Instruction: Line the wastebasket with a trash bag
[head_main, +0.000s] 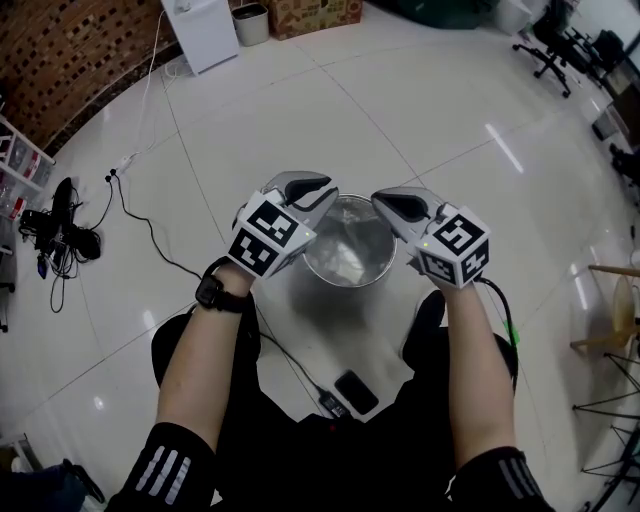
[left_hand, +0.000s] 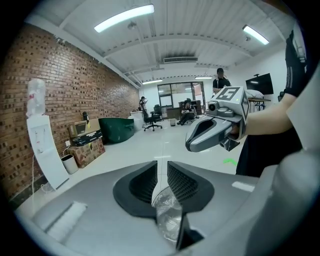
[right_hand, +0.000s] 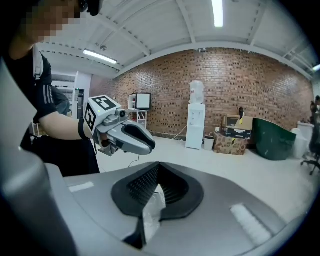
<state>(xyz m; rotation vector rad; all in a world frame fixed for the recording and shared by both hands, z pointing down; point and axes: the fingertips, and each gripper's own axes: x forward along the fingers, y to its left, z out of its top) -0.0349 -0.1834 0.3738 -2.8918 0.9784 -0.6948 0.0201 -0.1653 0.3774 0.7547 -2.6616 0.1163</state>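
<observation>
**Left gripper** (head_main: 320, 193): I am holding it over the near-left rim of the wastebasket (head_main: 376, 274). Its jaws are almost together, with a thin slit showing at the tips, and they are pinching a crumple of the clear trash bag (left_hand: 168, 216).

**Right gripper** (head_main: 386, 205): I am holding it over the near-right rim, facing the left one. Its jaws are pressed fully together on a fold of the same film.

**Wastebasket**: a round metal one, standing upright on the pale floor (head_main: 430, 120) just ahead of my knees, below and between the two grippers. I cannot tell from above how much of the film is hanging inside it.

**Step in hand, as I judge it**: I am opening the bag's mouth over the rim.

**Handling notes**
- I am aiming to draw the two pinches apart evenly and level, so the mouth stretches wider than the rim before it goes down.
- The left grip looks the looser one. The film is slippery and could slide out, so a firmer squeeze there seems wise.
- I am planning a gentle pull, since thin plastic tears at a pinch point.
- Each edge should fold outward over the rim, one side at a time.
</observation>
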